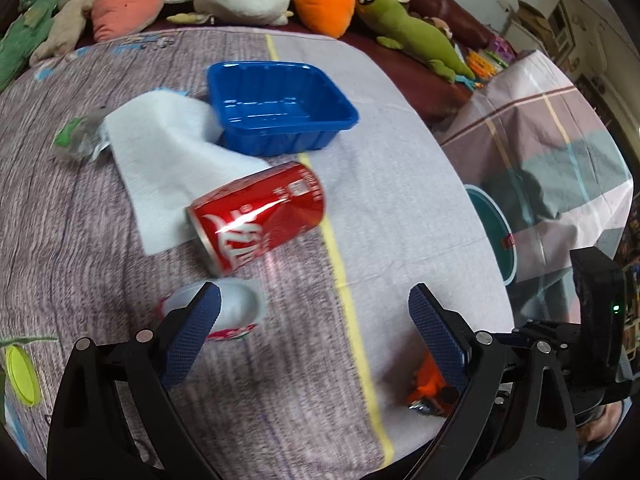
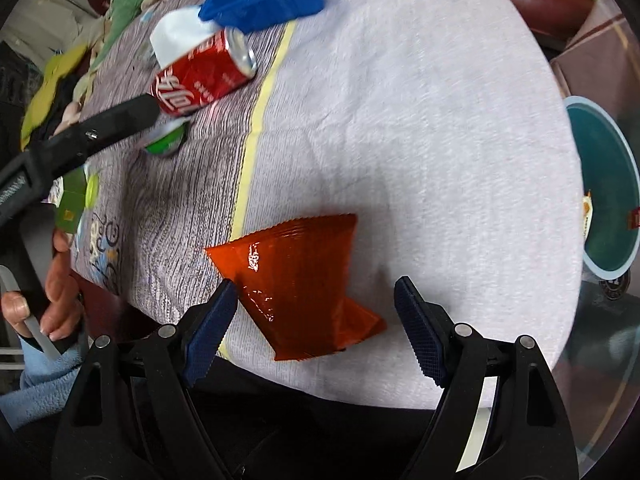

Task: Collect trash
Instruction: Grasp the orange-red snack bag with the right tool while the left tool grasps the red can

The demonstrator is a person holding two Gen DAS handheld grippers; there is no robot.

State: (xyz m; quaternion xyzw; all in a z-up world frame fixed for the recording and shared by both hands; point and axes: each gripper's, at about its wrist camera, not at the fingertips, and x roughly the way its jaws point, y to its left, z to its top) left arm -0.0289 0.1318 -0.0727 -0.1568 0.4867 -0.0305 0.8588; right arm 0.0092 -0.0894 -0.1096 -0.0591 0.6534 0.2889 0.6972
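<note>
Both your left gripper (image 1: 314, 320) and right gripper (image 2: 314, 316) gape empty; the cola can (image 1: 258, 216), tissue (image 1: 168, 152) and orange wrapper (image 2: 298, 284) await the teal bin (image 2: 608, 192) at the right.

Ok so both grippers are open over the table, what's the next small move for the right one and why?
Probably ease the right gripper forward and down and close on the orange wrapper. The wrapper lies flat on the table between its open fingers, nearest of all the trash, and the teal bin sits just off the table's right edge.
</note>
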